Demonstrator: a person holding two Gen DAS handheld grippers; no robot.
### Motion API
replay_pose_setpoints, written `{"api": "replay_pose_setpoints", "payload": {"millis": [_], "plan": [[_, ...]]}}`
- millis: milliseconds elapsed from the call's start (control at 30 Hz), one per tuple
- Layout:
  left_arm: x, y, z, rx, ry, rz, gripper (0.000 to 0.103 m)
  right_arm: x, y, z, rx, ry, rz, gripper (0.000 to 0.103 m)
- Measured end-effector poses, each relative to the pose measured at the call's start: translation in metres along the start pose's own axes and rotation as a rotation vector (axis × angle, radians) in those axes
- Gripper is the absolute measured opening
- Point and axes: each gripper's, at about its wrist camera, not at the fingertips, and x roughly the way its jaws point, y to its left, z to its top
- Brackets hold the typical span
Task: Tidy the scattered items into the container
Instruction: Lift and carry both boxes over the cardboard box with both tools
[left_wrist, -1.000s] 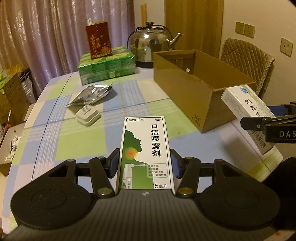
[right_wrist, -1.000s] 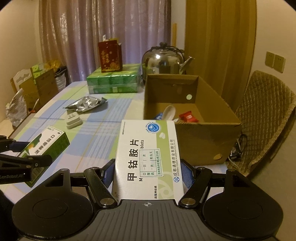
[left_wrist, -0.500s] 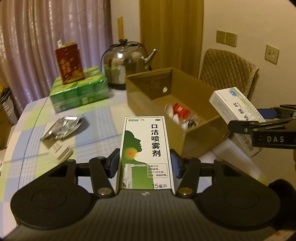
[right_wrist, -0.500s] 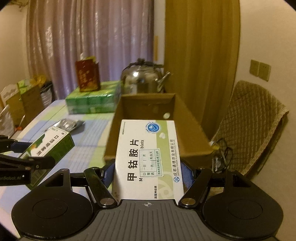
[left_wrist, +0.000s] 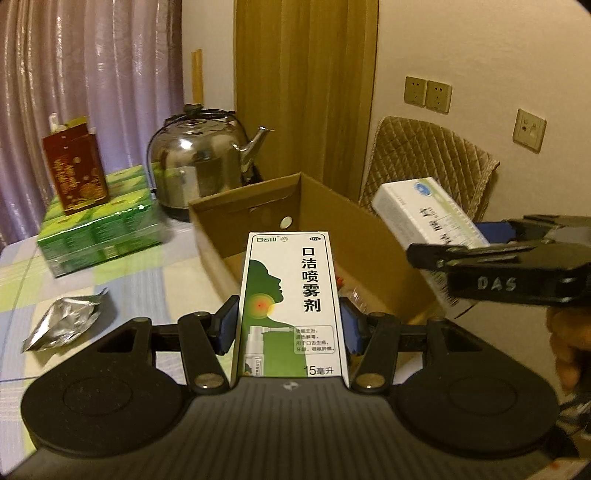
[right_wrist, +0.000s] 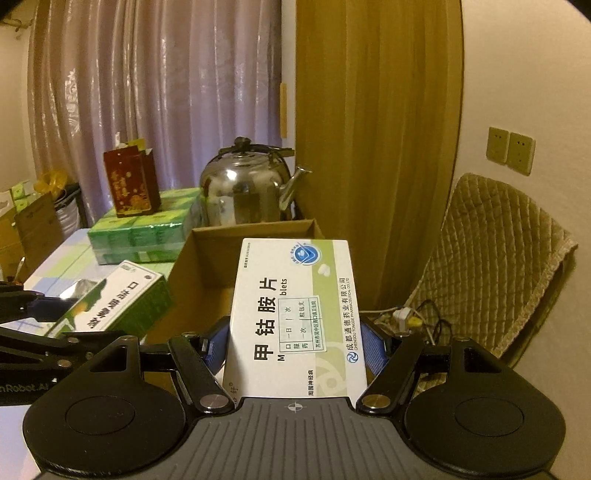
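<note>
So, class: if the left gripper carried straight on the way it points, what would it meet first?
Probably the cardboard box: the left gripper, shut on the green spray box, points into its open top, likely reaching the far wall, though depth is unclear.

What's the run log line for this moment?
left tongs: shut on green spray box | right tongs: shut on white tablet box | both near cardboard box

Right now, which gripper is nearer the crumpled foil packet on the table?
Left. The left gripper hovers just right of the foil packet; the right gripper is farther right, beyond the cardboard box.
</note>
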Motion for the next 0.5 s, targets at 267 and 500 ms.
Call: {"api": "replay_pose_setpoints", "payload": {"millis": [267, 500], "plan": [[0.038, -0.005, 0.011, 0.002, 0.024, -0.031, 0.05, 0.03, -0.014, 0.001, 0.006, 0.027, -0.009, 0.068], [0.059, -0.005, 0.01, -0.002, 0.049, -0.043, 0.05, 0.045, -0.018, -0.002, 0.013, 0.051, -0.009, 0.068]]}}
